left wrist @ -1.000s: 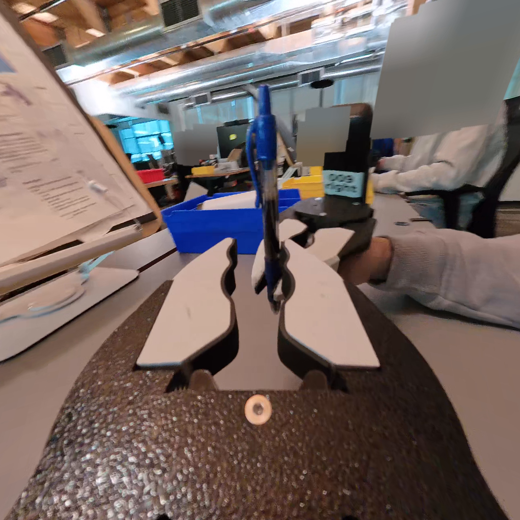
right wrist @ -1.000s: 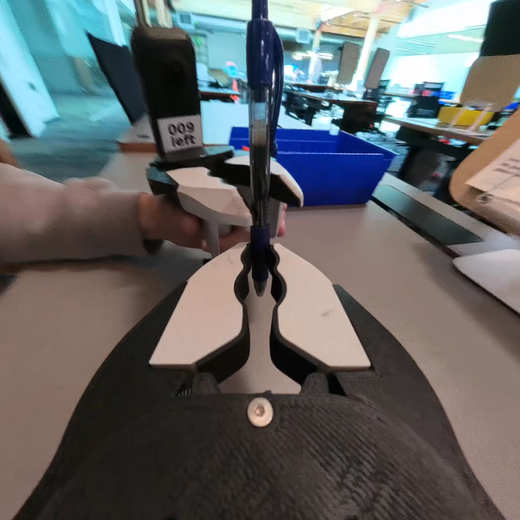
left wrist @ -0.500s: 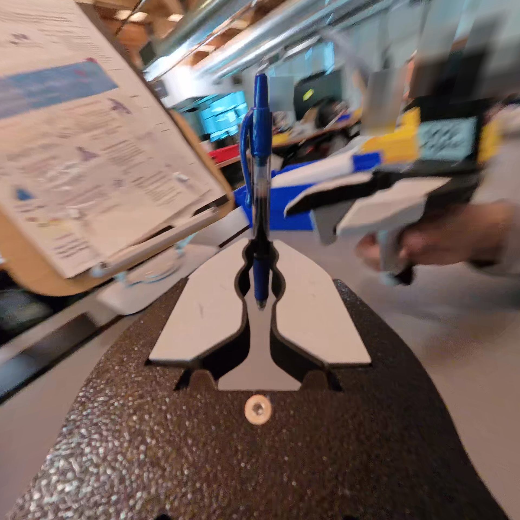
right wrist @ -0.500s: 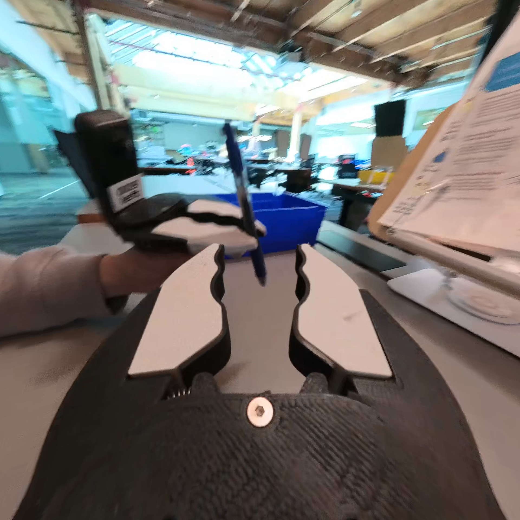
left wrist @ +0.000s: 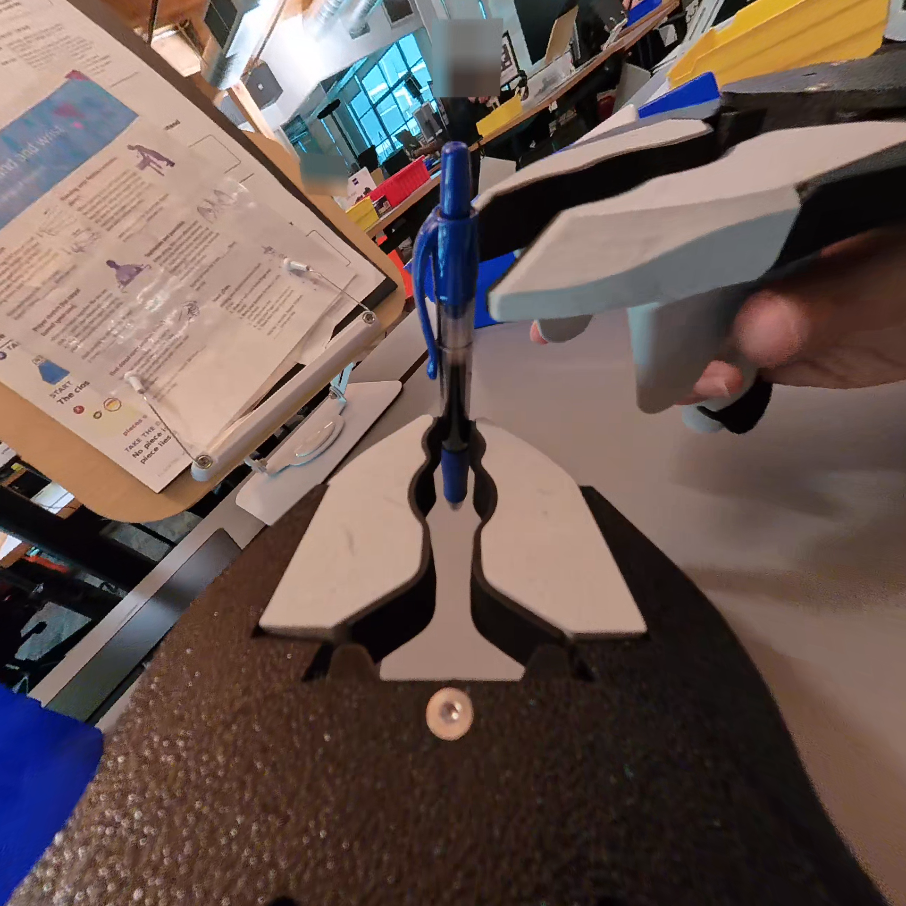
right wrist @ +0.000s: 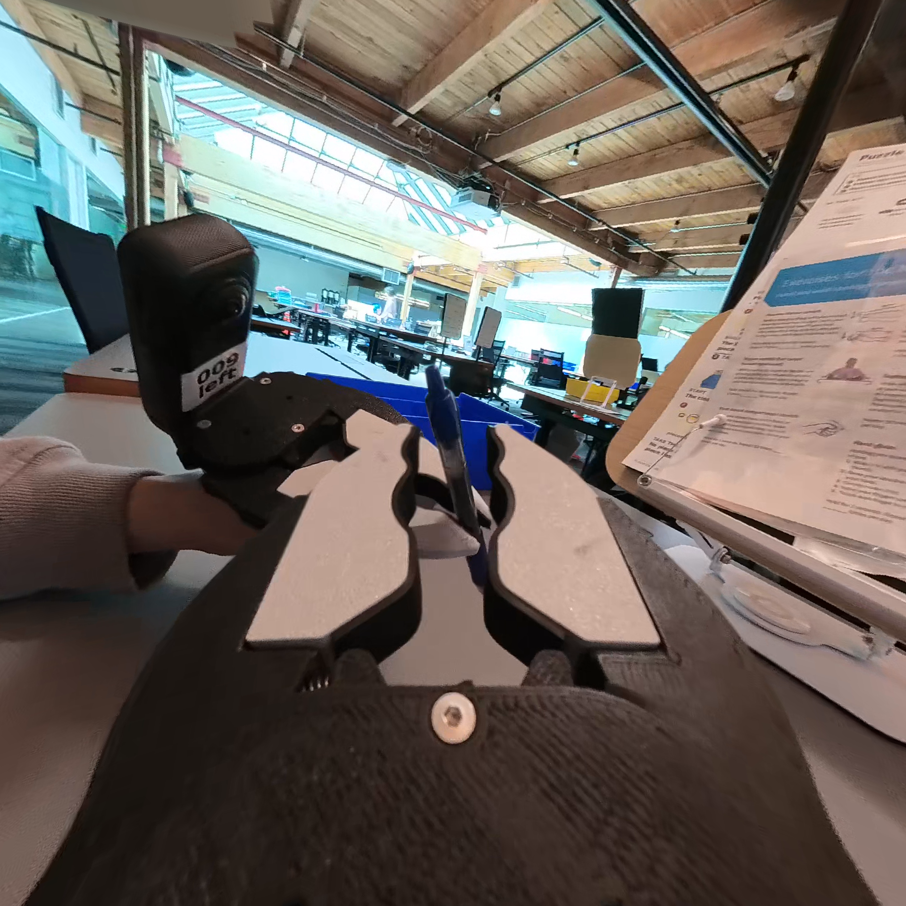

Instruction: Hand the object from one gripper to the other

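The left gripper (left wrist: 453,470) pinches a blue pen (left wrist: 453,314) upright near its tip; the right gripper (right wrist: 451,495) stands spread, empty, beside it. Below lies a pale grey table (left wrist: 735,515) carrying a document stand (left wrist: 206,304) and blue bin (right wrist: 505,431), in a timber-ceilinged workshop.
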Demonstrator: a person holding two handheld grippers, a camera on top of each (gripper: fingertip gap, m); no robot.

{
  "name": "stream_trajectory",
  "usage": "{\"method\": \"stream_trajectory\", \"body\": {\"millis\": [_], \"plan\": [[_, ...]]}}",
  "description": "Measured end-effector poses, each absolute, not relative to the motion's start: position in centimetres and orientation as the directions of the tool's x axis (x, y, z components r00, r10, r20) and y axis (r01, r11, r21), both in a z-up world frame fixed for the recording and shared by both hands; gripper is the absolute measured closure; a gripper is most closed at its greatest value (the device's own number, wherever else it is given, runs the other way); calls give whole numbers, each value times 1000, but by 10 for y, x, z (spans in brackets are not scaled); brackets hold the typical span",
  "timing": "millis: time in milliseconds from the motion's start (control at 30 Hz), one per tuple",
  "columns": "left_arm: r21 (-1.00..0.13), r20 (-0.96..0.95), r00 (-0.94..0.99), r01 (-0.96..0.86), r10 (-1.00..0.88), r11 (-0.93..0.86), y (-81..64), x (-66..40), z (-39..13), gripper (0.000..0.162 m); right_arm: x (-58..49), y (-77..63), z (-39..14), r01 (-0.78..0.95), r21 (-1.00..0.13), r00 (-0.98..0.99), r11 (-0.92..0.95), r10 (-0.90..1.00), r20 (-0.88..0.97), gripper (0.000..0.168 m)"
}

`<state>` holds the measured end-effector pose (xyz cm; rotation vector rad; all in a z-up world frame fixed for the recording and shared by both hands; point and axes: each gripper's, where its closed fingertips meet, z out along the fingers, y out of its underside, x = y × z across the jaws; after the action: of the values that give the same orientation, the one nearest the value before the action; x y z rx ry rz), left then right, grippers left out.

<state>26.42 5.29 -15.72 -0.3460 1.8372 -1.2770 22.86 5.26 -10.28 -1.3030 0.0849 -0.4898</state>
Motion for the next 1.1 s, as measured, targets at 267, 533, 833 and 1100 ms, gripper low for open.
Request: {"method": "stream_trajectory", "body": {"millis": [267,533,833,1100], "plan": [[-891,-441,-705,270,-555,365,38,249,-157,152,221,45,-94,261,-943,938,205,-284,197,157],[-993,-4,-987,-15,-161,118,18,198,-165,130,179,7,-79,85,-935,974,345,169,151,158],[-979,-28,-993,5,-111,203,9,192,-180,151,191,16,-89,57,-957,992,285,94,87,157],[-865,-480,-601,201,-639,460,51,269,-169,151,251,25,-96,68,-950,934,303,-354,-46,126]]}}
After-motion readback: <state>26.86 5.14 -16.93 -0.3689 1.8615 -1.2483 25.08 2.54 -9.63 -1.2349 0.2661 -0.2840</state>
